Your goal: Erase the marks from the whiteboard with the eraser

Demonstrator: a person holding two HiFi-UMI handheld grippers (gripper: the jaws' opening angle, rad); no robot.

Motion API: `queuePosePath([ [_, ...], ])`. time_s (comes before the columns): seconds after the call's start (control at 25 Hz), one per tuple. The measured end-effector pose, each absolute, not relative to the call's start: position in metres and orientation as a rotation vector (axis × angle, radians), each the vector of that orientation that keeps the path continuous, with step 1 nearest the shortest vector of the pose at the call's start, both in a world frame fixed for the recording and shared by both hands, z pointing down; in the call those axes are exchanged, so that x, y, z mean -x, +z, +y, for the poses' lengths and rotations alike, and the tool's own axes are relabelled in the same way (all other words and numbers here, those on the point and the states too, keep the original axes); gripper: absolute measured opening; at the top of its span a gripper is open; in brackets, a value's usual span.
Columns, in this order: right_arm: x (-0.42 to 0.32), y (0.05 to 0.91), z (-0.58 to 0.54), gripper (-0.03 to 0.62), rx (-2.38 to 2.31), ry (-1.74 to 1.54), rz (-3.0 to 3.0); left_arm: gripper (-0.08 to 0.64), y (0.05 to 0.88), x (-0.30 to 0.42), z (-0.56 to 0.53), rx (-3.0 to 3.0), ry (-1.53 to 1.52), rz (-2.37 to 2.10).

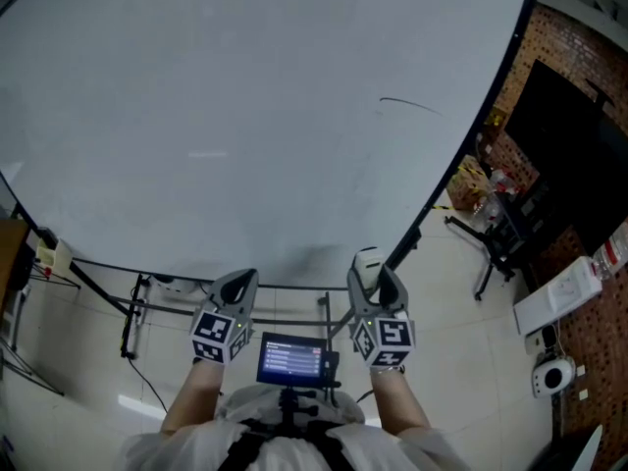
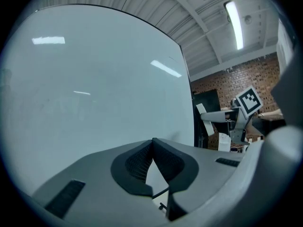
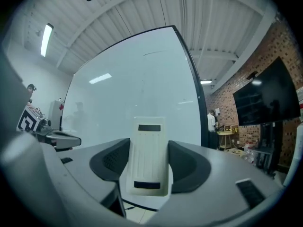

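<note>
Holding the eraser [image 3: 147, 157] clamped between its jaws, the right gripper [image 1: 371, 283] waits below the whiteboard [image 1: 245, 116], the left gripper [image 1: 238, 285] pinched together on nothing; next, judged: raise the eraser to the thin mark [image 1: 409, 104] at upper right and press flat.

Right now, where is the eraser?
The eraser is held between the jaws of the right tool, low and right of centre in the head view, near the whiteboard's bottom edge.
</note>
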State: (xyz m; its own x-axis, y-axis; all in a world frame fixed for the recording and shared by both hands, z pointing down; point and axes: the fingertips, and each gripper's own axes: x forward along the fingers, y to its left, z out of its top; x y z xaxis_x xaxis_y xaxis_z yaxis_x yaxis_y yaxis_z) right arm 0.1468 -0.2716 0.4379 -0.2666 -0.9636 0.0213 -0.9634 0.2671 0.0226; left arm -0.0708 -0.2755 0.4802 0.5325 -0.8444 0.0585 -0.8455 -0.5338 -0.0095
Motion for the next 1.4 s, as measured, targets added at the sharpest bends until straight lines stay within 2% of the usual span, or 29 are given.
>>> queuePosePath([
  [0.28, -0.138, 0.485, -0.252, 0.262, -1.795, 0.116, -2.449, -0.006, 0.483, 0.071, -0.265, -2.724, 0.108, -1.514],
  [0.6, -0.129, 0.490, -0.242, 0.262, -1.786, 0.151, -2.467, -0.006, 0.487, 0.074, -0.253, -2.727, 0.117, -1.509],
  [1.12, -0.098, 0.523, -0.197, 0.264, -1.847, 0.275, -2.369, -0.006, 0.539, 0.114, -0.227, -2.658, 0.211, -1.387],
  [1.4, -0.093, 0.538, -0.165, 0.262, -1.780, 0.311, -2.408, -0.006, 0.542, 0.098, -0.195, -2.677, 0.194, -1.389],
])
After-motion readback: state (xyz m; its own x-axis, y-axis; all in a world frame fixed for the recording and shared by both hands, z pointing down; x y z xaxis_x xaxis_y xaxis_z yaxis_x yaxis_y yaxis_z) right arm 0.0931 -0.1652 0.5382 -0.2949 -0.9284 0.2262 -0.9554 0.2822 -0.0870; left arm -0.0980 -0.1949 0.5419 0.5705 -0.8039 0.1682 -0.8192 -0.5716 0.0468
